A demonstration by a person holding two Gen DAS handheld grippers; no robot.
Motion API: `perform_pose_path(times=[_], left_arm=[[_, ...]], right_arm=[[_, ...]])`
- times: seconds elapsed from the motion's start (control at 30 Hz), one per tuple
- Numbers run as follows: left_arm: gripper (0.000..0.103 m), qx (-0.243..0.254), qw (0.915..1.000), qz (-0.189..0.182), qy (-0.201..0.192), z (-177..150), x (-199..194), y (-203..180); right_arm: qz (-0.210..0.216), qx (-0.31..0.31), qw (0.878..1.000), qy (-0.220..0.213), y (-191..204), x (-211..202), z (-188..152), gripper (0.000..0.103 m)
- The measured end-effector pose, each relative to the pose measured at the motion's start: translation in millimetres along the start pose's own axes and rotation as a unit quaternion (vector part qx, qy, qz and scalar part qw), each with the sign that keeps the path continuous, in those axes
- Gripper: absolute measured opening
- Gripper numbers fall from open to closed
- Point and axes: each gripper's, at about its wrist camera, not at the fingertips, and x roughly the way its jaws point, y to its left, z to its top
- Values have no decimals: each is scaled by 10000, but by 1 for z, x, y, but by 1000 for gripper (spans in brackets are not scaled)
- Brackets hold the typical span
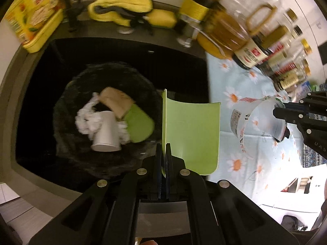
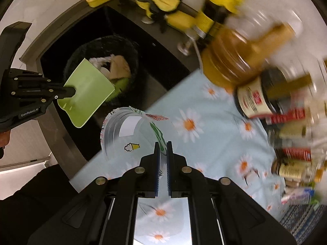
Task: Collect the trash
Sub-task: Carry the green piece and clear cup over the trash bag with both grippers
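Note:
My left gripper [image 1: 163, 149] is shut on a light green plastic sheet [image 1: 190, 136] and holds it above the right edge of the dark sink [image 1: 30, 91]. It also shows in the right wrist view [image 2: 71, 91] with the green sheet [image 2: 87, 91]. A black-lined trash bin [image 1: 67, 94] in the sink holds a white cup [image 1: 106, 130], crumpled tissue [image 1: 85, 120], a brown wrapper [image 1: 116, 100] and a green piece [image 1: 141, 124]. My right gripper [image 2: 162, 149] is shut on the rim of a clear plastic cup [image 2: 130, 130], held over the daisy tablecloth [image 2: 204, 143]; the cup also shows in the left wrist view [image 1: 259, 120].
Oil and sauce bottles [image 1: 229, 30] crowd the back right of the counter [image 2: 255, 61]. A yellow cloth [image 1: 122, 6] and yellow tub [image 1: 34, 14] sit behind the sink. Small packets [image 2: 300, 196] lie at the right edge.

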Motion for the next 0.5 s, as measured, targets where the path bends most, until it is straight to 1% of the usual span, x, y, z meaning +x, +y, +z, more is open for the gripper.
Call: perform_pose_path(times=[0.1,0.27,0.37,0.5], left_arm=[[2,-112,9999,87,-3,2,-6,29],[2,-197,9996,189,45,7,-11,67],[2,-219,9993,260,129,11,-10,83],[2,-254,9992,252,150,19,-9,101]], right_arm=[[68,-40,10000,-21,15,6,24,7],[197,-28,9998,13,36,20,55,7],[299,14,9995,57,46,29,71,7],[431,19,9990,118,57,39,91,7]])
